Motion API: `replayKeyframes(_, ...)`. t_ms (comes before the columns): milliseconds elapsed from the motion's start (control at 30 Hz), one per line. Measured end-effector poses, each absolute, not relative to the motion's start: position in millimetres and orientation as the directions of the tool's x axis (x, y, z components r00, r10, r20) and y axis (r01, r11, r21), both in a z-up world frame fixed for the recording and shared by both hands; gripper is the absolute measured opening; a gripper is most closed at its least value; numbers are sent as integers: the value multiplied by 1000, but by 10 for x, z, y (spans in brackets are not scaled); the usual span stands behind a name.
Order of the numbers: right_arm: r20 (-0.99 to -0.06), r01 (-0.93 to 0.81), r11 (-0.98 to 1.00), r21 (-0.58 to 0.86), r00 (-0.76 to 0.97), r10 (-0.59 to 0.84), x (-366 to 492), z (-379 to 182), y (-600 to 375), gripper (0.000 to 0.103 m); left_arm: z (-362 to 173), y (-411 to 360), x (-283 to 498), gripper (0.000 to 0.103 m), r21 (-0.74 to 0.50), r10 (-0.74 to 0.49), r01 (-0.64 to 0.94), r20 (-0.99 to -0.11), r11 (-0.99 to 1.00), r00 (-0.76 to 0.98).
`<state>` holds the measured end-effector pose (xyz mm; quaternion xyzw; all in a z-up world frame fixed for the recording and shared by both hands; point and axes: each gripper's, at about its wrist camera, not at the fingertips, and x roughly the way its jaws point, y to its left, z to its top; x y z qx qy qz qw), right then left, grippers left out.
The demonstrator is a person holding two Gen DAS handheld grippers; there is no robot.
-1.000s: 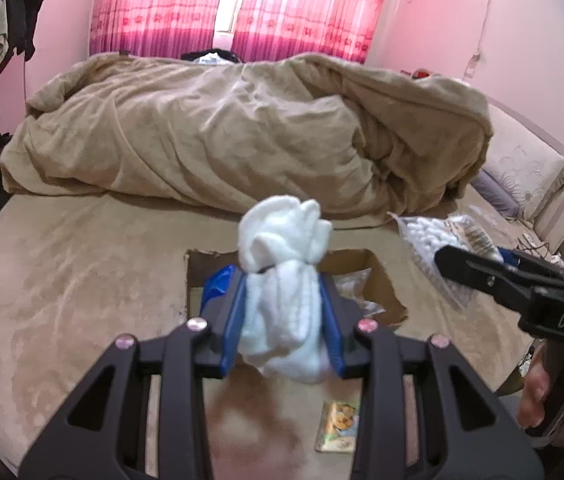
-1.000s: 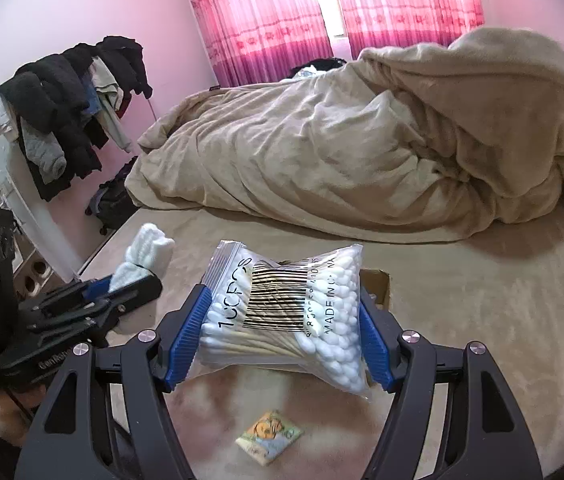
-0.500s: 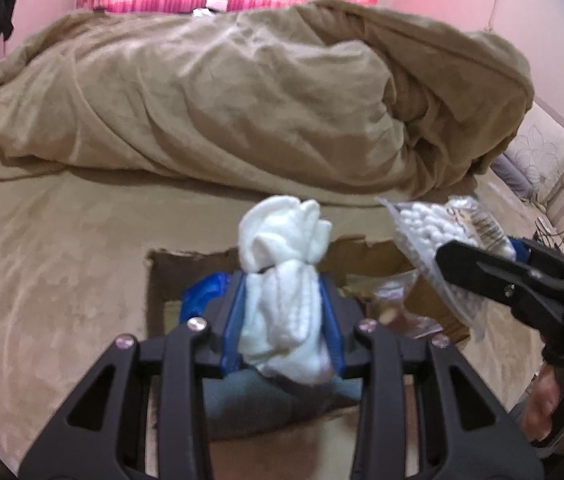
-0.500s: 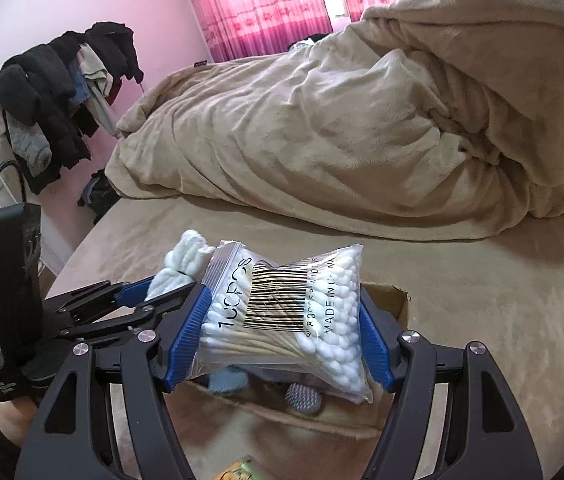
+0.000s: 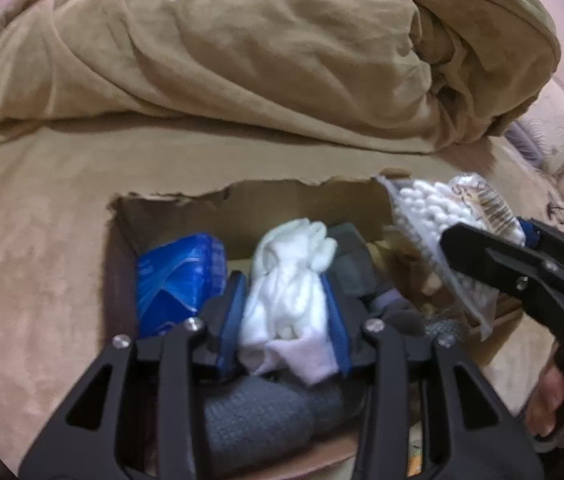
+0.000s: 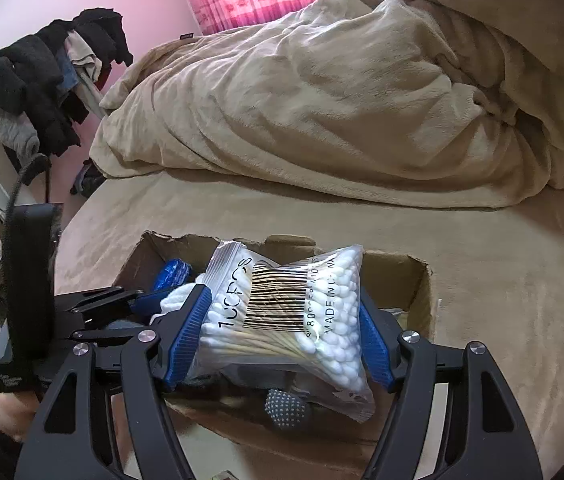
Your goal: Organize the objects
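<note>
My left gripper (image 5: 286, 308) is shut on a bunched white sock (image 5: 288, 276) and holds it over the open cardboard box (image 5: 186, 200), above the things inside. My right gripper (image 6: 282, 332) is shut on a clear bag of cotton swabs (image 6: 294, 312) with a barcode, held over the same box (image 6: 402, 276). The swab bag (image 5: 430, 216) and right gripper show at the right of the left wrist view. The left gripper (image 6: 150, 304) shows at the left of the right wrist view.
The box holds a blue packet (image 5: 174, 272), grey knitted socks (image 5: 258, 420) and a dotted grey sock (image 6: 286, 408). It stands on a tan bed sheet (image 5: 42, 240). A heaped tan duvet (image 6: 362, 100) lies behind. Clothes (image 6: 42, 80) hang at the left.
Both grippers have moved forward and down over the box with their loads still held. The box is now close below them and its contents show.
</note>
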<state>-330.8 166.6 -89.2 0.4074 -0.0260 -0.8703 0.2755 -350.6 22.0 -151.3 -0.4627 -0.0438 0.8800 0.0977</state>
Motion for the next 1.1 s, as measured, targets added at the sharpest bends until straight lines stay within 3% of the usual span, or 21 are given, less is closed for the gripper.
replayKeyframes(167, -698, 460, -847, 267, -513, -499, -3327, -934, 1600, 72, -1439, 265, -3421, 47, -104, 144, -100, -785, -990, -602)
replayKeyframes(333, -712, 452, -846, 283, -492, -501, -3374, -1005, 1575, 73, -1328, 193, -3344, 66, -111, 137, -81, -764, -991, -630)
replayKeyframes(433, -716, 440, -849, 291, -489, -499, -3388, -1020, 1591, 73, -1276, 130, -3268, 71, -132, 150, -76, -758, -988, -635)
replayKeyframes(567, -715, 432, -855, 285, -498, -490, -3385, -997, 1596, 74, -1201, 36, -3097, 71, -141, 149, -64, -754, -988, -640)
replayKeyframes(667, -707, 421, -862, 283, -516, -484, -3353, -926, 1622, 80, -1112, -64, -2928, 71, -158, 147, -42, -744, -987, -652)
replayKeyframes(1100, -678, 428, -879, 211, -583, -447, -2691, -340, 1778, 80, -553, -269, -2140, 72, -207, 157, -12, -702, -978, -695)
